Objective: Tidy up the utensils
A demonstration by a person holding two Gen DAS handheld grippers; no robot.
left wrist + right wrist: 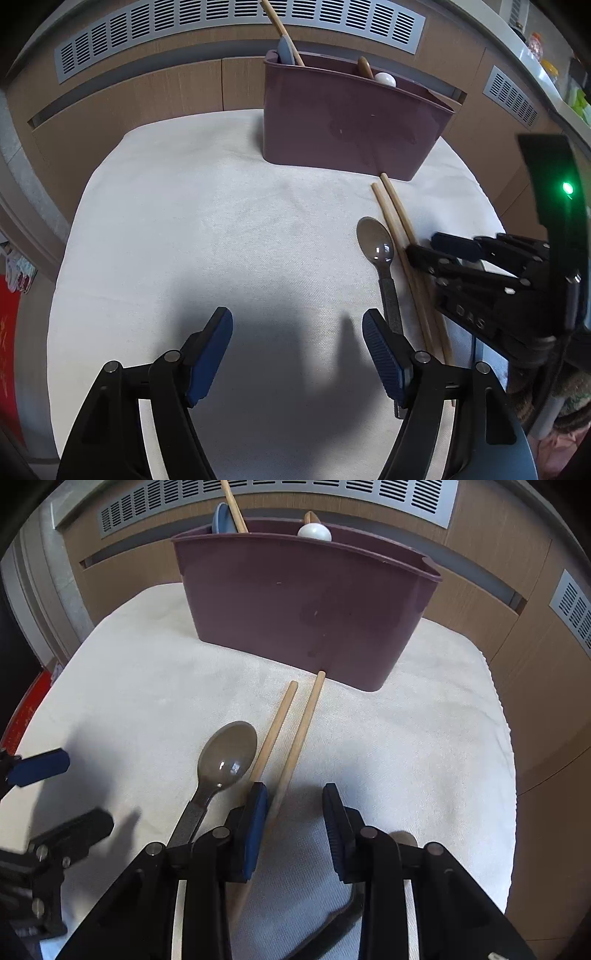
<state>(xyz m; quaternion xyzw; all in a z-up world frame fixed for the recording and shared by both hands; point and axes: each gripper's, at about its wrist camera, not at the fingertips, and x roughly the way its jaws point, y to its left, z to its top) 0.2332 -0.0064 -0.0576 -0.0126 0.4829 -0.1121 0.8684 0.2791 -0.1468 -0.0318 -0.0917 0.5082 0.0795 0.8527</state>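
Just beside 2 chopsticks [291,734], spoon [225,760] crowds right tongs [295,823].

On the cloth [424,738] lie two chopsticks [295,734] and one grey spoon [227,757]. One purple bin [303,602] holds one more chopstick [233,506], one blue spoon [221,518], one white spoon [314,531] and one wooden handle [312,517].

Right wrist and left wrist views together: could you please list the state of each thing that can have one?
Purple caddy: upright on the white cloth, utensils standing inside.
Chopsticks: flat on the cloth, side by side.
Grey spoon: flat, bowl up, beside the chopsticks.
Right gripper: jaws partly open, one chopstick between them, not yet pinched.
Left gripper: open, empty, above the cloth.
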